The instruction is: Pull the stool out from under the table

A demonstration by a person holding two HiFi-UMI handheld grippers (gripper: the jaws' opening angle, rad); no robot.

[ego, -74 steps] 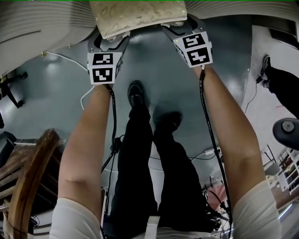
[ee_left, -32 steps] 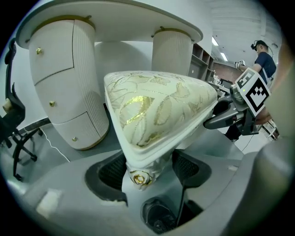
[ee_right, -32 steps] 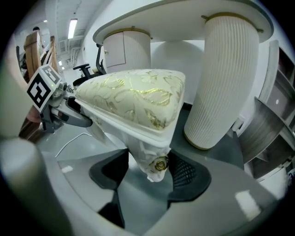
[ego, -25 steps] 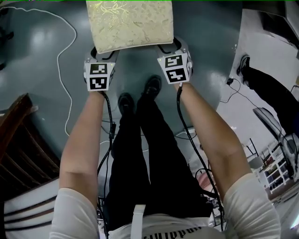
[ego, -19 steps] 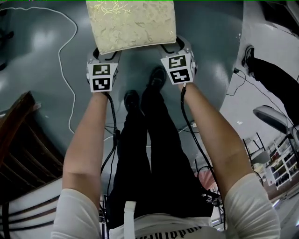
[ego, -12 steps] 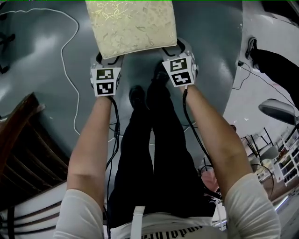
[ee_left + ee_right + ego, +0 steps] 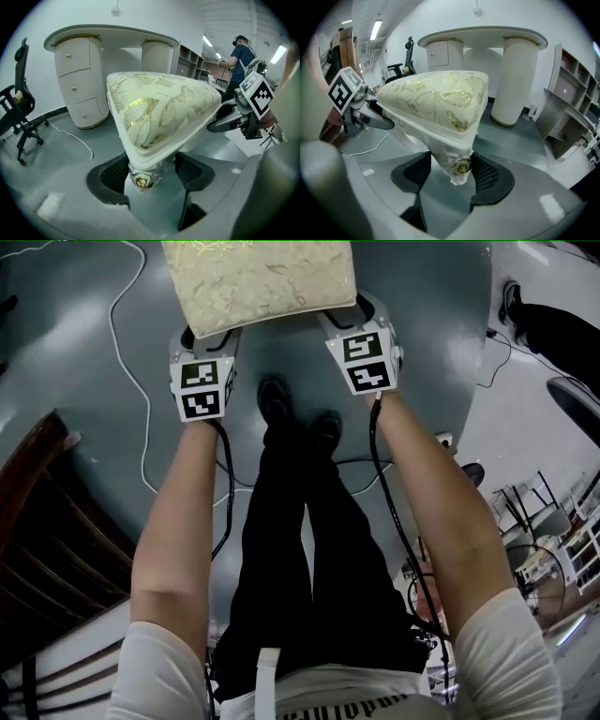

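Item: stool [image 7: 258, 282], square upholstered seat, cream fabric with gold woven scrollwork, domed and padded over a pale rigid frame. Each near corner carries a gold stud [image 7: 140, 180] above what looks like a film-wrapped leg. Location: on open grey floor [image 7: 84, 381] just ahead of the person's feet, well apart from the curved white table [image 7: 112, 35] behind it. Left tongs [image 7: 151, 174] are clamped on the near left corner and right tongs [image 7: 451, 173] on the near right corner, pads bearing on the frame below the cushion. Handling, as judged: moderately heavy, stiff in the frame, soft on top. The film is likely slippery, so grip the frame corners, never the padding.
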